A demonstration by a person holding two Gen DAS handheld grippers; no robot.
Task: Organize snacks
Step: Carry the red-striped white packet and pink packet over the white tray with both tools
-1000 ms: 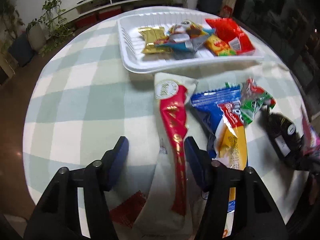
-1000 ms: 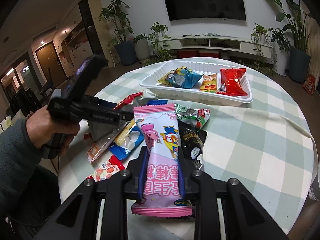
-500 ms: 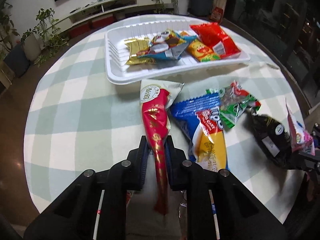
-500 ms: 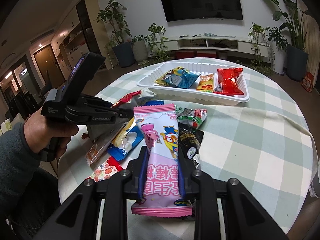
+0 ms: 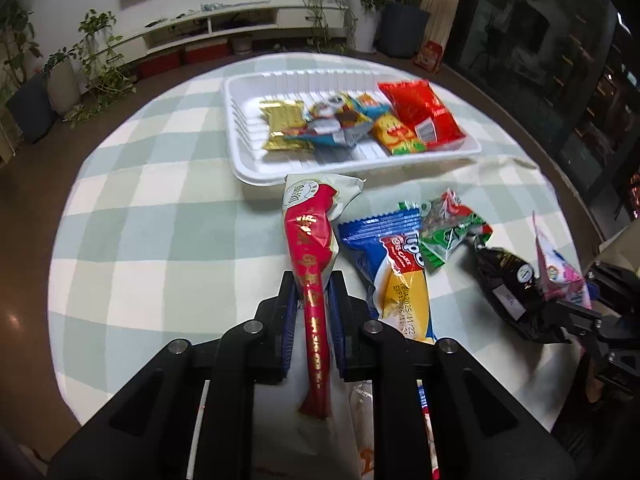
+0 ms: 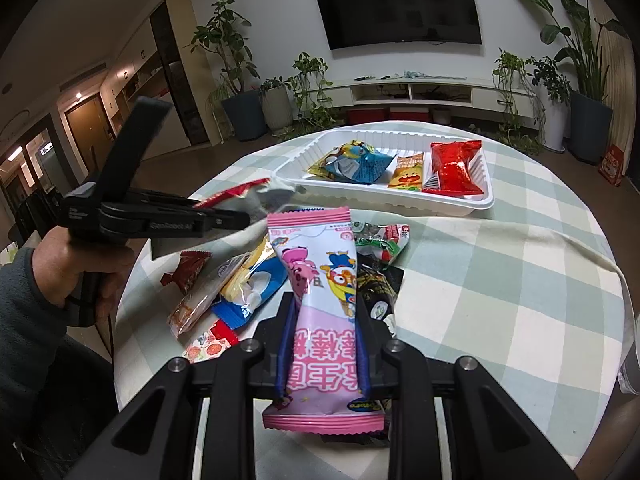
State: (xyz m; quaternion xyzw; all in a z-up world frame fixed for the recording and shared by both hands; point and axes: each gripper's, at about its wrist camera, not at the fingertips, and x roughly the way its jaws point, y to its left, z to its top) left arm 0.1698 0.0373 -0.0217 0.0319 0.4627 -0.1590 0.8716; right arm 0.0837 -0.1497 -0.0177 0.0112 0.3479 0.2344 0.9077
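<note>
My left gripper [image 5: 313, 284] is shut on a long white and red snack packet [image 5: 311, 240], lifted a little off the table; its far end points at the white tray [image 5: 248, 168]. The tray holds a gold packet [image 5: 285, 124], a blue cartoon packet [image 5: 340, 122], a yellow one [image 5: 394, 132] and a red one [image 5: 420, 114]. My right gripper [image 6: 325, 312] is shut on a pink cartoon packet [image 6: 320, 280] held upright. In the right wrist view the left gripper [image 6: 240, 218] hangs left of it, a hand [image 6: 80, 268] on its handle.
Loose on the checked tablecloth [image 5: 160, 240] lie a blue and yellow packet [image 5: 396, 276], a green packet [image 5: 448, 232] and a black packet [image 5: 508, 280]. Further packets [image 6: 208, 292] sit under the left gripper. A TV stand and potted plants [image 6: 248, 112] stand beyond the round table.
My left gripper's jaws closed on the white and red packet and lifted it slightly off the table. The right gripper kept still with the pink packet.
</note>
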